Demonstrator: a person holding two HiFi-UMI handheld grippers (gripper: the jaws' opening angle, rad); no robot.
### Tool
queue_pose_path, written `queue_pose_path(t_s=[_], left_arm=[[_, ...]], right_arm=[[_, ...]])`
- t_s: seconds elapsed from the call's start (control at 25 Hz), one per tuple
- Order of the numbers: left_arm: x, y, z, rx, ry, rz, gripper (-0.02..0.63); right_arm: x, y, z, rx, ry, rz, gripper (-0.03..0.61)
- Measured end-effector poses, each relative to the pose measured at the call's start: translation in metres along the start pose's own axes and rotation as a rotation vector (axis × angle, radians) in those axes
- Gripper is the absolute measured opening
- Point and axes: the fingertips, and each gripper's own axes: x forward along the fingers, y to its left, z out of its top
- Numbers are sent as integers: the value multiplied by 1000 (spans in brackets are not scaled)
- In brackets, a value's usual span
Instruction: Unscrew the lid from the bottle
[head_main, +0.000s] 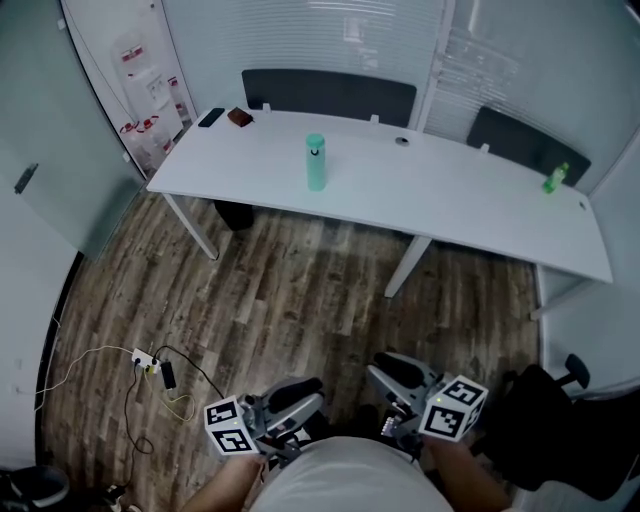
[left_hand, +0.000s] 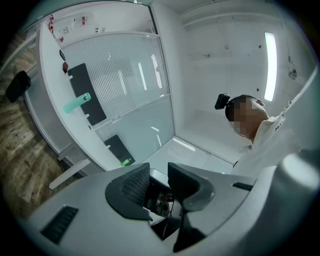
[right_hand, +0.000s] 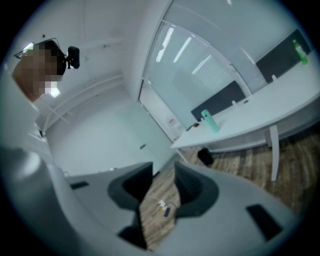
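Bottle (head_main: 316, 162) upright on table (head_main: 450, 200) (lid (head_main: 315, 141) on)

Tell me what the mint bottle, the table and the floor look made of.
Mint bottle: probably matte plastic or coated metal; even, dull colour.
Table: white laminate-like top, smooth, faint sheen.
Floor: wood or wood-look planks, grain and plank seams visible.

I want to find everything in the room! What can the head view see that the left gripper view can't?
Only the head view shows the power strip with its cables on the floor, and the right gripper. Only the left gripper view shows the head camera that the person wears and a long ceiling light. Both show the white table, the teal bottle standing on it and a small green bottle.
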Motion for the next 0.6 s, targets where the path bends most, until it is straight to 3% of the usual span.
queue_pose_path(t_s=[0.6], left_arm=[[-41, 23, 16, -50, 22, 14, 112]], right_arm=[[42, 6, -15, 40, 6, -58, 132]])
